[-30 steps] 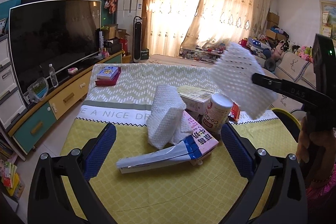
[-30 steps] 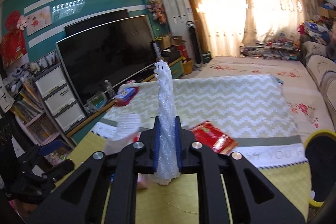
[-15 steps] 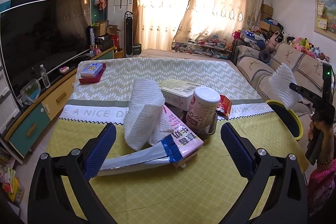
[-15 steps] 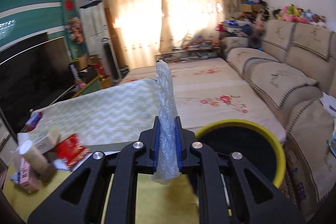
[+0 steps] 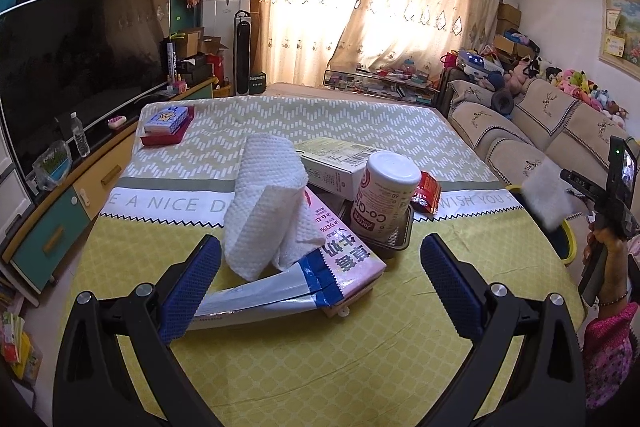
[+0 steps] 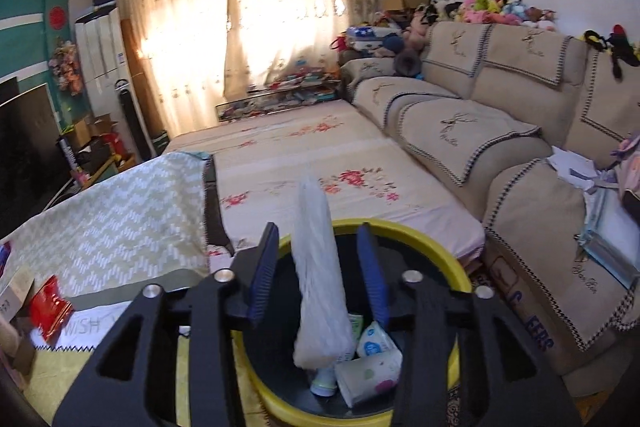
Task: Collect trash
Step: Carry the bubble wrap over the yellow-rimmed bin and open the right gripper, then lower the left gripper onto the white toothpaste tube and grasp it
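We hold our right gripper point(image 6: 322, 269) over the round black bin with the yellow rim point(image 6: 436, 251), which stands on the floor beside the table, in front of the beige sofa point(image 6: 500, 115). Its jaws have just been opening: the blue pads now stand apart on either side of the crumpled white bubble-wrap sheet point(image 6: 320, 275), and gaps show between the pads and the sheet, so we no longer grip it. The sheet hangs upright between the fingers, its lower end above the bin's mouth. Inside the bin lie small white packets with blue and green print point(image 6: 370, 363).

Our left gripper point(image 5: 320, 267) hovers low over the table with the yellow-green patterned cloth point(image 5: 320, 367), its jaws wide and empty. Between and just beyond its blue pads lies the remaining pile: a folded white textured paper towel point(image 5: 264, 215) resting on a pink and blue foil snack bag point(image 5: 320, 275), a white cylindrical can with red lettering point(image 5: 384, 199) standing in a dark tray, a pale cardboard box point(image 5: 336, 163) behind it and a red wrapper point(image 5: 426, 193) beside it.
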A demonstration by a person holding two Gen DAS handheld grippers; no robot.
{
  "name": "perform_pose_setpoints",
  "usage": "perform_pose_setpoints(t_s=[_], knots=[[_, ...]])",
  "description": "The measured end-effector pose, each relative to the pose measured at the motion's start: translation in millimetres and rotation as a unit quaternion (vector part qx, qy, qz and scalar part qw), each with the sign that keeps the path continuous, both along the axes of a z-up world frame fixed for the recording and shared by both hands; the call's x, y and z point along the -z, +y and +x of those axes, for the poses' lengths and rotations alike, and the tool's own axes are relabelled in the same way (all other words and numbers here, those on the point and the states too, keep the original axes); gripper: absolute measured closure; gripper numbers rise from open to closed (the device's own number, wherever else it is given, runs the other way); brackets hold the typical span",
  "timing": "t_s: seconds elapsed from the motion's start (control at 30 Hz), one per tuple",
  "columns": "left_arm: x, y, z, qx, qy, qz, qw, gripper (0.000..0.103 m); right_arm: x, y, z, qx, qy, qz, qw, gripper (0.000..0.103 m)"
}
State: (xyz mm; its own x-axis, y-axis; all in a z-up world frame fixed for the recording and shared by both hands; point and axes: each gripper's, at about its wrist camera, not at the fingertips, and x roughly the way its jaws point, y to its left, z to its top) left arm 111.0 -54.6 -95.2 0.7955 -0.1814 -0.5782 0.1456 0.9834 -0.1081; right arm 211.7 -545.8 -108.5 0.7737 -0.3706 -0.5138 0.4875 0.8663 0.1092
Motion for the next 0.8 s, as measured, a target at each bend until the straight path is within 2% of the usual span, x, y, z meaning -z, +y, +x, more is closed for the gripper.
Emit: perform_pose_setpoints(t_s=[0.13,0.23,0.37,0.53,0.63,0.73,0.8], knots=[[3,2,0,-0.001,0.003,-0.003,1.0000,0.005,-7,8,-9,-0.007,-0.027,0.009,1.000,0.061],[5,2,0,-0.002,0.003,-0.002,1.0000,0.005,-16,33,-15,-0.050,-0.065,0.015,0.997,0.055],[7,5,-1,-0.002,0.004,0.003,1.0000,0.005,-22,67,-14,-0.113,-0.088,0.007,0.990,0.051],[10,16,2,0.018,0.005,0.024,0.9995,0.005,-17,99,-3,-0.159,-0.078,-0.006,0.984,0.048],[17,20,5,0.053,0.005,0.042,0.9977,0.005,-16,110,1,-0.172,-0.067,-0.012,0.983,0.047],[31,21,12,0.101,0.022,0.070,0.9922,0.005,-17,114,3,-0.174,-0.063,-0.015,0.983,0.043],[40,22,17,0.111,0.031,0.096,0.9887,0.005,-18,115,6,-0.175,-0.059,-0.015,0.983,0.043]])
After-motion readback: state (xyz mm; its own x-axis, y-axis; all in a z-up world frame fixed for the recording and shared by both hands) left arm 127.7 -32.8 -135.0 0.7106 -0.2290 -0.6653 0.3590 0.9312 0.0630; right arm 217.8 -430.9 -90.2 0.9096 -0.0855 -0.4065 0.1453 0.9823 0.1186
